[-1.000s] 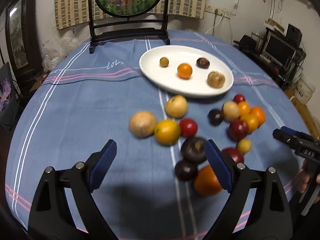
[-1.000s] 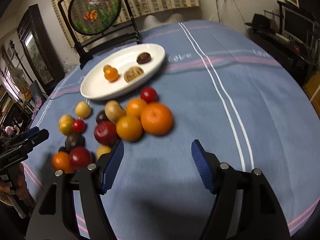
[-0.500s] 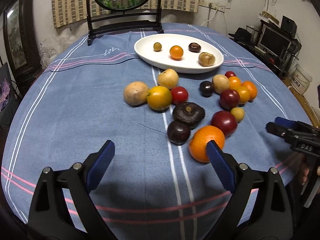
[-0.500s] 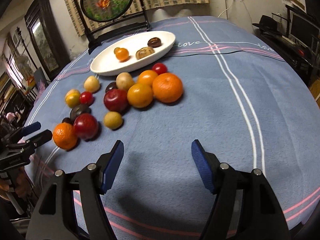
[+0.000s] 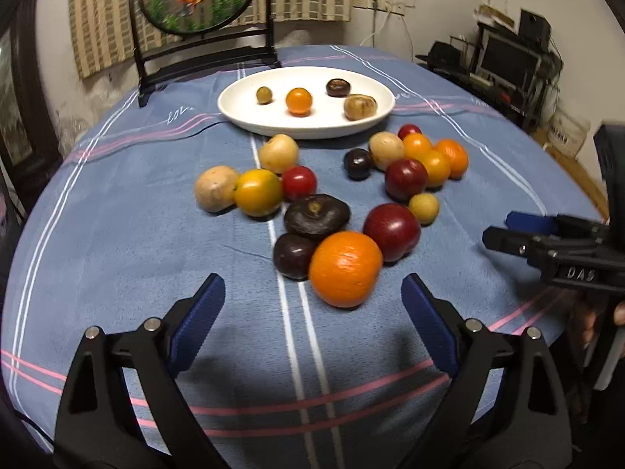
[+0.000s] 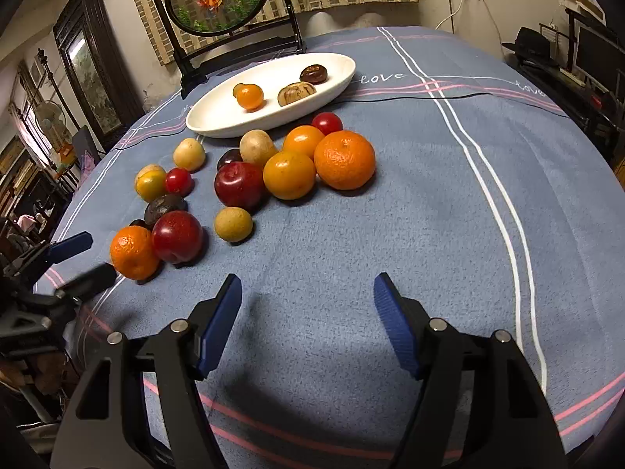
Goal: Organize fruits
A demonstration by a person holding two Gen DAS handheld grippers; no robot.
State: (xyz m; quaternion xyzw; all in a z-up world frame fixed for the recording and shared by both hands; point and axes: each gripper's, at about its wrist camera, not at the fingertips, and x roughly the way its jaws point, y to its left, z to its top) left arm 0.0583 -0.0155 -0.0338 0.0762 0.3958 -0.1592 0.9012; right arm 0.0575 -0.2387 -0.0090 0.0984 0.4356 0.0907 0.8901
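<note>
Four fruits lie on the plate (image 5: 242, 115); both grippers, left gripper (image 5: 312, 305) and right gripper (image 6: 308, 301), gape wide, empty. Next move, probably: close on the orange (image 5: 345, 269) at frame centre.

White plate (image 5: 242, 115) on blue tablecloth (image 5: 117, 242) with pink and white stripes; orange tangerine (image 5: 345, 269).
</note>
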